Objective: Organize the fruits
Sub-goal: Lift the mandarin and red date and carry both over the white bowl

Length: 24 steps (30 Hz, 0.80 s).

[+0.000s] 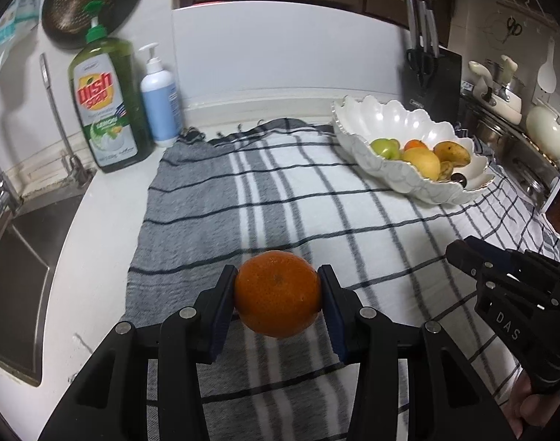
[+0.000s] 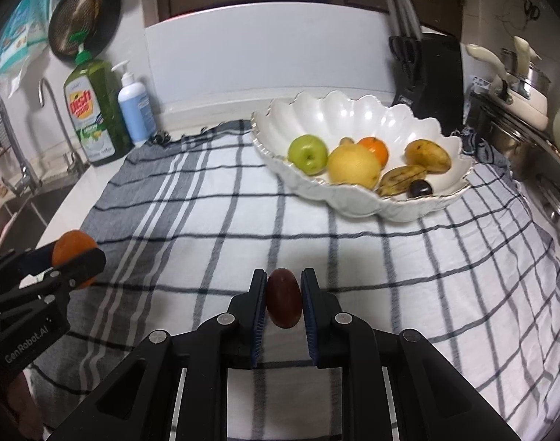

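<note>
The round orange fruit is sitting squarely between the two black fingers of the left gripper, both pads pressing on its sides — a firm grip, the fruit hanging clear above the grey-and-white checked cloth. From the right wrist view that same orange fruit is showing at the far left, half hidden behind the left gripper's fingers.

Over on the other side, the small dark-red oval fruit is being pinched upright between the right gripper's pads, its jaws drawn almost together on it, and it too is hanging above the checked cloth. In the left wrist view the right gripper is poking in from the right edge, its tips closed.

Beyond both grippers, the white scalloped ceramic bowl is resting on the far right part of the cloth — already holding a green apple, a large yellow round fruit, a small orange, two brownish-yellow fruits and a small dark round one. At the back left a green dish soap bottle is standing just beside a white-and-blue pump bottle, near the sink.
</note>
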Each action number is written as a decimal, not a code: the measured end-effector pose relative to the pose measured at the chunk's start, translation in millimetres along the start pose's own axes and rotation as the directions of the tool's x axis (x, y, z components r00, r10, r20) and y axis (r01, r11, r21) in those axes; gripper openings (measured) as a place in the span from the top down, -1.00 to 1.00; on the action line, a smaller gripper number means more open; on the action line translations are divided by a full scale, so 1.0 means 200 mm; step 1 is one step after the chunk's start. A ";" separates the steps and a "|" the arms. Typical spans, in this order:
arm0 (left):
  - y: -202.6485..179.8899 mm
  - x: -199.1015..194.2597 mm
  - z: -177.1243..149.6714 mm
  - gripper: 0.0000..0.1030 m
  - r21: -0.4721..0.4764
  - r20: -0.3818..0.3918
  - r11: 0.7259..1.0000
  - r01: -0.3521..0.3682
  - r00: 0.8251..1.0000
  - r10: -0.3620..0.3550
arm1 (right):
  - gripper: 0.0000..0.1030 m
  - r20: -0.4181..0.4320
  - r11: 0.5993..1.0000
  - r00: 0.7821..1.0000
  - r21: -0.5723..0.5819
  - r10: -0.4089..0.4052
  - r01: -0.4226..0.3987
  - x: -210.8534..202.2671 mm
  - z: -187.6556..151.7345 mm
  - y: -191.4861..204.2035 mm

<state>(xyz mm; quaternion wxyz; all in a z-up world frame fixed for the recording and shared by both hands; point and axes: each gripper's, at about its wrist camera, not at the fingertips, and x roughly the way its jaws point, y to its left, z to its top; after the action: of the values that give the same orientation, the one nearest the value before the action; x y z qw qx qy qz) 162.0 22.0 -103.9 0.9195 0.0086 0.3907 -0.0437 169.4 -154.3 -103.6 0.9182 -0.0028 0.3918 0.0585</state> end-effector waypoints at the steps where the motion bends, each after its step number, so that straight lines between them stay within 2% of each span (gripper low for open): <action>1: -0.02 0.00 0.01 0.15 0.008 0.002 1.000 0.002 1.000 -0.002 | 0.61 0.005 1.000 1.000 0.007 -0.002 0.002 -0.01 0.01 -0.01; 10: -0.16 0.00 0.16 0.15 0.057 0.030 0.998 0.038 0.999 -0.040 | 0.61 0.049 0.999 0.999 0.052 -0.019 0.017 -0.07 0.12 -0.16; 24: -0.39 0.06 0.48 0.15 0.132 0.088 0.985 0.109 0.989 -0.121 | 0.61 0.121 0.991 0.988 0.100 -0.100 0.088 -0.11 0.36 -0.42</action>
<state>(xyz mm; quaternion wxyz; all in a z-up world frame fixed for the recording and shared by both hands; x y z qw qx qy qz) 232.0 -60.4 -44.6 0.9306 0.0423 0.3426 -0.1220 216.1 -236.0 -41.6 0.9419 0.0258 0.3348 -0.0036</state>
